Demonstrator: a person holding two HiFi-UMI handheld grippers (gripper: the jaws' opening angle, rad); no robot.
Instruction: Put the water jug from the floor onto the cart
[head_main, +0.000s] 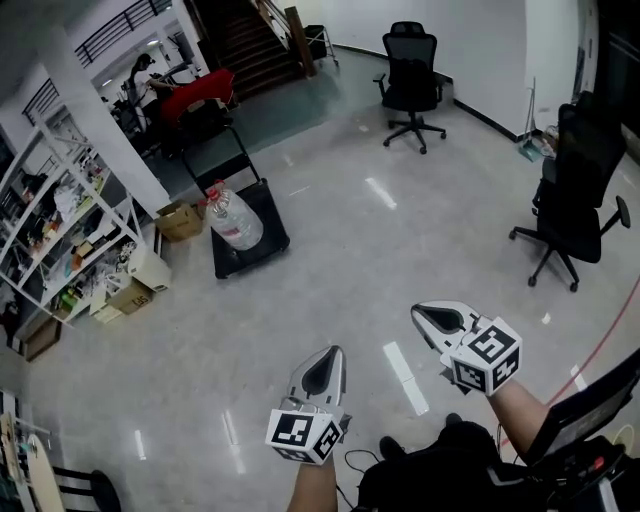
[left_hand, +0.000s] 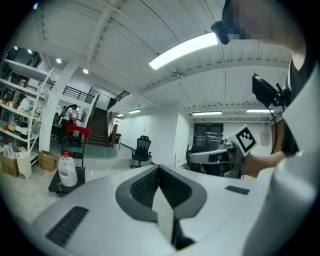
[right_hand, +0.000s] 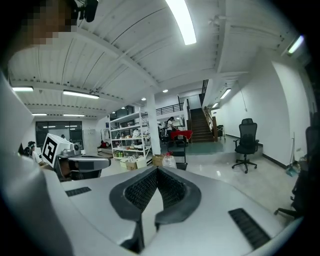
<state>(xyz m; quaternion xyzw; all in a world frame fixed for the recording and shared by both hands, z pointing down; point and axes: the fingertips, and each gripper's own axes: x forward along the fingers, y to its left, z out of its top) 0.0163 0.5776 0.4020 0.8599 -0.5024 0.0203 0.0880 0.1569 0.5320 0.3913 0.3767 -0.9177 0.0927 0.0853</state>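
Note:
A clear water jug (head_main: 233, 218) with a red cap stands on the black platform cart (head_main: 262, 248) far ahead at the upper left. It shows small in the left gripper view as jug (left_hand: 66, 169) on cart (left_hand: 56, 188), and in the right gripper view as jug (right_hand: 169, 160). My left gripper (head_main: 330, 351) is shut and empty, low in the head view. My right gripper (head_main: 418, 312) is shut and empty too, to its right. Both are well back from the cart.
Metal shelves (head_main: 60, 235) with boxes (head_main: 179, 221) stand left of the cart. Two black office chairs (head_main: 411, 84) (head_main: 579, 192) stand at the back and right. A stair (head_main: 250, 40) rises behind. A person (head_main: 145, 76) sits at a far desk.

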